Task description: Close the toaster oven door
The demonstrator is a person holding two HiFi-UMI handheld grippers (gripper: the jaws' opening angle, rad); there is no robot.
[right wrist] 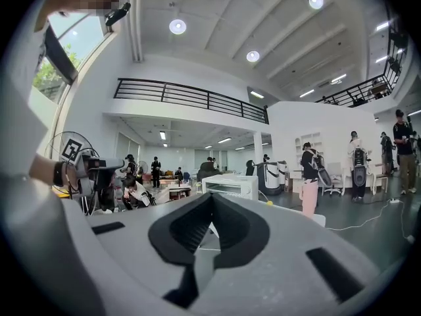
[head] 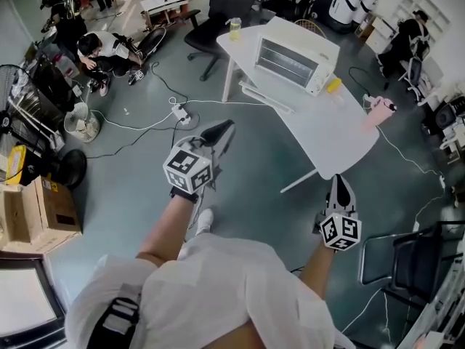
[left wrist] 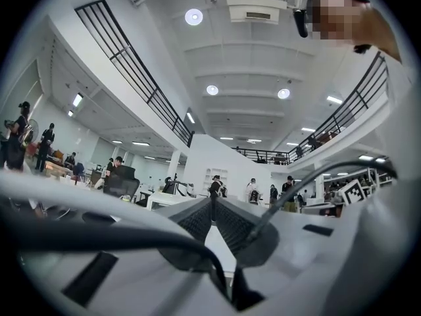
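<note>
The white toaster oven (head: 294, 62) stands on a white table (head: 334, 133) at the far side of the head view, its glass front facing me. From here its door looks upright, though I cannot be sure. The same oven (right wrist: 230, 186) shows small and distant in the right gripper view. My left gripper (head: 221, 131) hangs over the grey floor, well short of the table, its jaws shut and empty (left wrist: 212, 203). My right gripper (head: 339, 184) is lower right, near the table's front corner, also shut on nothing (right wrist: 211, 196).
A flat pale panel (head: 265, 97) lies on the table before the oven. A jar (head: 234, 27), a yellow item (head: 333, 85) and a pink item (head: 378, 111) also sit there. Cables and a power strip (head: 180, 113) cross the floor. A black chair (head: 407, 257) stands right, boxes (head: 36, 213) left.
</note>
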